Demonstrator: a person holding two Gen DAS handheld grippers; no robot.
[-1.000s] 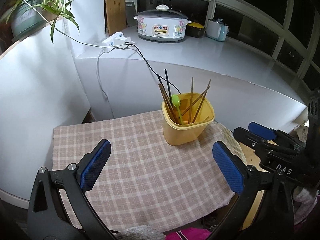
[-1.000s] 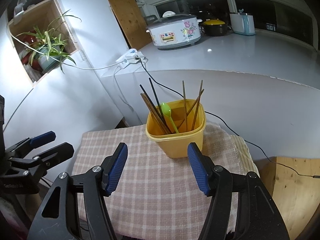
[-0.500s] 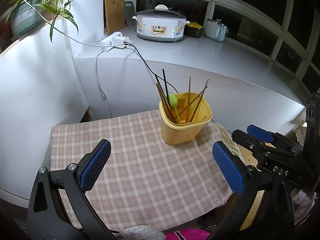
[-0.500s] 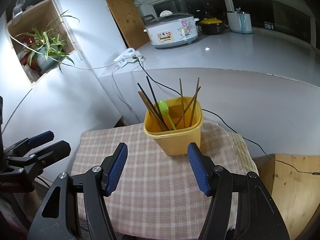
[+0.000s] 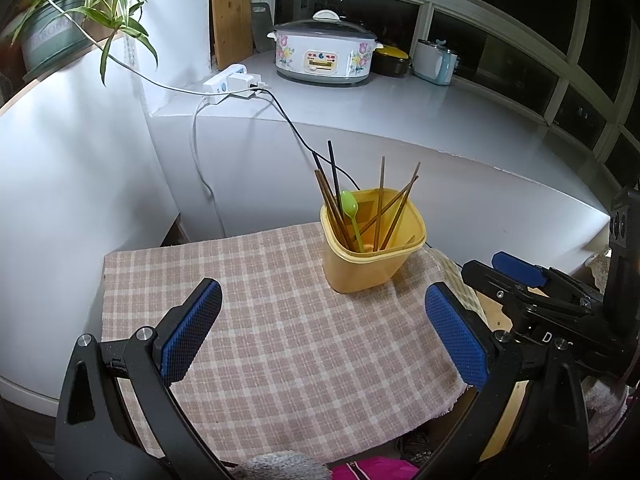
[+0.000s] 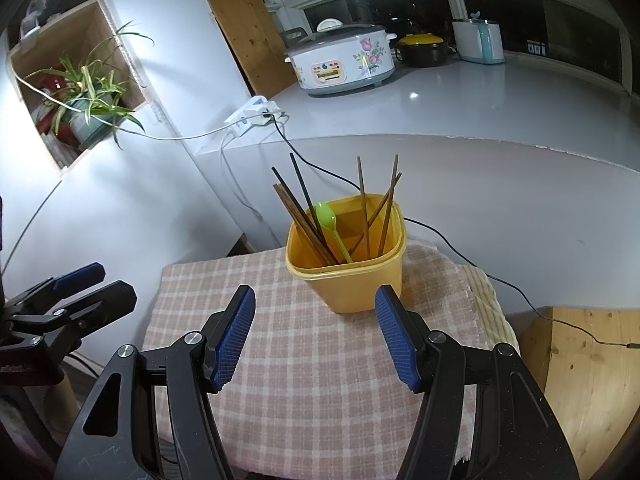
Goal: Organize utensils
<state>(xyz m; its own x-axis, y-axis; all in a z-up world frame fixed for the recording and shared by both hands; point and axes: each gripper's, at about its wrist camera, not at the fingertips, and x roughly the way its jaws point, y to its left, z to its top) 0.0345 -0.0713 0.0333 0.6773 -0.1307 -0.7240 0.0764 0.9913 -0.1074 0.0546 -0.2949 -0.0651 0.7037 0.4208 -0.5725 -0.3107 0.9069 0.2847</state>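
Both claws hang wide open and hold nothing: the left claw [image 5: 322, 332] and the right claw [image 6: 316, 334] hover over the checked cloth [image 5: 280, 320], short of the yellow holder [image 6: 352, 276]. That holder stands upright near the cloth's far edge, with brown chopsticks [image 6: 300, 220] and a green spoon [image 6: 330, 226] leaning inside it. Behind rises the white counter [image 6: 480, 96], carrying a flowered cooker [image 6: 340, 62] and a power strip [image 5: 232, 84].
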